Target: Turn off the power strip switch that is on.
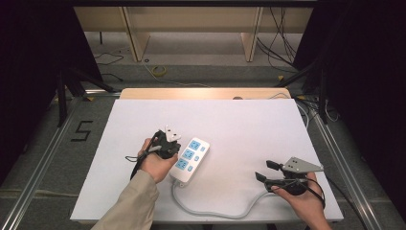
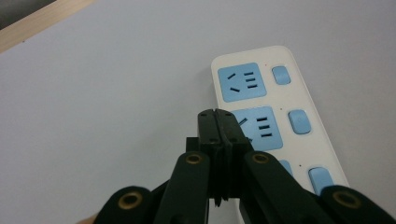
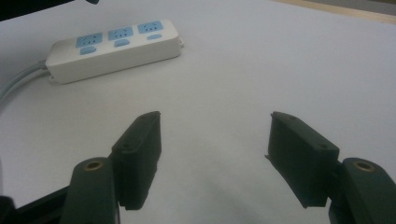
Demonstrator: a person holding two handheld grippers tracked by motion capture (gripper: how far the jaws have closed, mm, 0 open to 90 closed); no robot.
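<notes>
Across the middle of the high view: broad white table (image 1: pixel 249 120), matte and smooth, rectangular, with a strip of pale wood showing along its far edge. On that surface, left of centre: white plastic power strip (image 1: pixel 190 160), a rounded oblong lying flat and slightly angled, with three light-blue square sockets in a row and a small blue rounded switch beside each. From its near end, grey round cable (image 1: pixel 215 208), curving along the near edge of the table toward the right hand. Just beside the strip's left edge, over its middle socket in the left gripper view: left gripper (image 2: pixel 218 122), black hard plastic, jaws pressed flat together with nothing between them, brass-coloured rivets on the arms. Well apart from the strip, near the table's right front corner: right gripper (image 1: pixel 266 171), black blocky jaws spread wide, empty, a grey three-cornered metal plate on top. At the bottom left: beige fabric sleeve (image 1: pixel 129 206).
</notes>
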